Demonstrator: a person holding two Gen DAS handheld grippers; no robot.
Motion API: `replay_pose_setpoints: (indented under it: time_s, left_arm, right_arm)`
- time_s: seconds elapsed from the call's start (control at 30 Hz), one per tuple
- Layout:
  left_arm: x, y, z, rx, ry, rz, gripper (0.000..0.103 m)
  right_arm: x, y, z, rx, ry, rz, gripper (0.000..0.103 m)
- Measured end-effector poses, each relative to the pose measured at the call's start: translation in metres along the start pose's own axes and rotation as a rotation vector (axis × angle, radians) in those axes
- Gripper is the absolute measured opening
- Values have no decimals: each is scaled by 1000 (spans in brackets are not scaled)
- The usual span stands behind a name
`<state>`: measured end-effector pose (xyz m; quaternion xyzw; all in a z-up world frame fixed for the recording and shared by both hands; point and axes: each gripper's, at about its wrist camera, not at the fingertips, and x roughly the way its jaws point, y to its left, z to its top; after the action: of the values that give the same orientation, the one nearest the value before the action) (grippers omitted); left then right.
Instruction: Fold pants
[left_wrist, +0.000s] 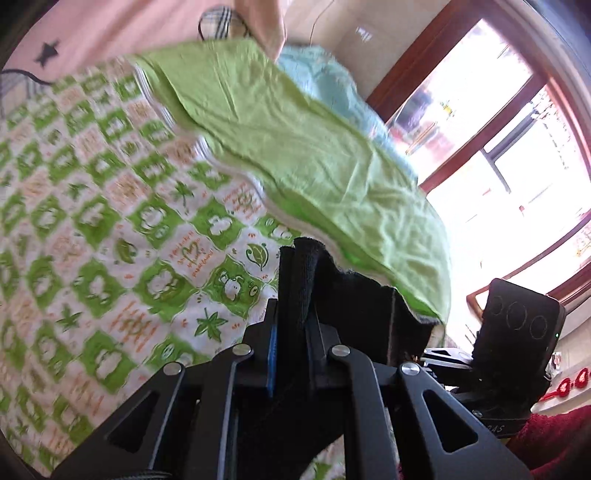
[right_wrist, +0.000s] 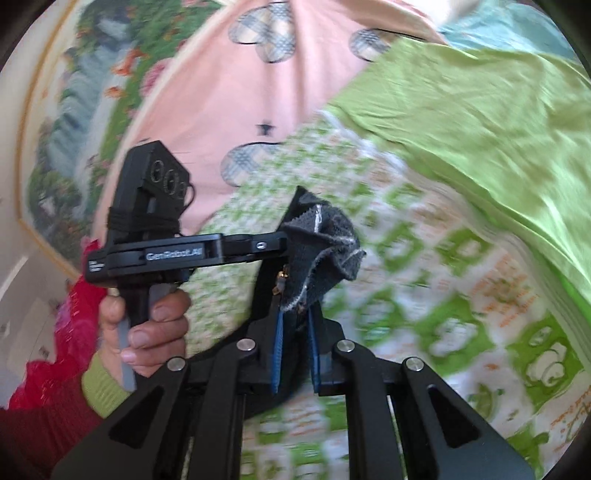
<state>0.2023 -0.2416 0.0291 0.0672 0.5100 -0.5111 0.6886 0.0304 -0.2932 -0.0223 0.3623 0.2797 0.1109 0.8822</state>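
Note:
Dark pants hang bunched above the bed, gripped by both tools at once. In the left wrist view my left gripper is shut on a black fold of them, and the cloth runs right toward the right gripper's body. In the right wrist view my right gripper is shut on the pants, whose grey seamed edge and zipper stick up between the blue pads. A hand holds the left gripper from the left; its tips reach the same bunch.
Below lies a green-and-white printed sheet. A light green blanket and a pale blue one are piled along the window side. A pink pillow and a framed picture stand at the head.

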Motion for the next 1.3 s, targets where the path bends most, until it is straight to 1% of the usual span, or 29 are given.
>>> replay_pose_setpoints:
  time_s: [0.07, 0.13, 0.27, 0.33, 0.4, 0.53, 0.73, 0.83, 0.9, 1.0, 1.03, 1.07, 1.1, 1.13, 1.17, 1.2, 1.23, 1.27, 1.3]
  left_arm:
    - [-18, -1, -6, -7, -32, 4, 10]
    - [-39, -2, -16, -17, -70, 16, 10]
    - [-71, -3, -41, -46, -140, 27, 10]
    - [-86, -1, -58, -58, -169, 48, 10]
    - [-95, 4, -72, -76, -185, 63, 10]
    - [-117, 30, -112, -167, -221, 76, 10]
    - [-117, 67, -157, -305, -230, 86, 10]
    - [-113, 80, -175, -357, -230, 97, 10]
    - [-110, 86, -184, -383, -223, 109, 8]
    - [-105, 95, -201, -427, -206, 123, 8]
    - [-105, 97, -206, -444, -203, 123, 11]
    - [-105, 100, -213, -461, -203, 122, 12]
    - [-106, 101, -217, -474, -206, 121, 13]
    - [-108, 102, -224, -494, -212, 126, 16]
    - [-110, 103, -228, -506, -216, 133, 21]
    - [-112, 104, -233, -519, -223, 140, 23]
    - [-116, 103, -239, -538, -233, 156, 29]
    - [-120, 103, -244, -549, -241, 165, 33]
    - [-125, 101, -251, -561, -255, 175, 34]
  right_arm:
    - [2, 17, 1, -37, 13, 46, 13]
    - [6, 32, -1, -75, 28, 73, 13]
    - [19, 64, -11, -169, 77, 111, 13]
    - [29, 77, -18, -207, 115, 123, 13]
    - [38, 86, -25, -240, 149, 119, 13]
    - [61, 99, -39, -307, 228, 94, 13]
    - [95, 107, -60, -382, 357, 39, 13]
    - [108, 111, -70, -422, 408, 15, 13]
    - [116, 113, -77, -450, 441, -5, 14]
    - [126, 113, -83, -458, 497, -22, 18]
    - [127, 113, -84, -457, 505, -21, 24]
    - [129, 113, -85, -448, 515, -8, 34]
    - [129, 114, -85, -442, 521, 6, 39]
    - [128, 115, -87, -444, 528, 22, 48]
    - [128, 118, -89, -452, 529, 28, 54]
    - [128, 121, -91, -470, 532, 28, 56]
    - [127, 124, -93, -482, 534, 26, 58]
    - [126, 126, -95, -495, 537, 24, 58]
    - [127, 129, -95, -499, 541, 26, 58]
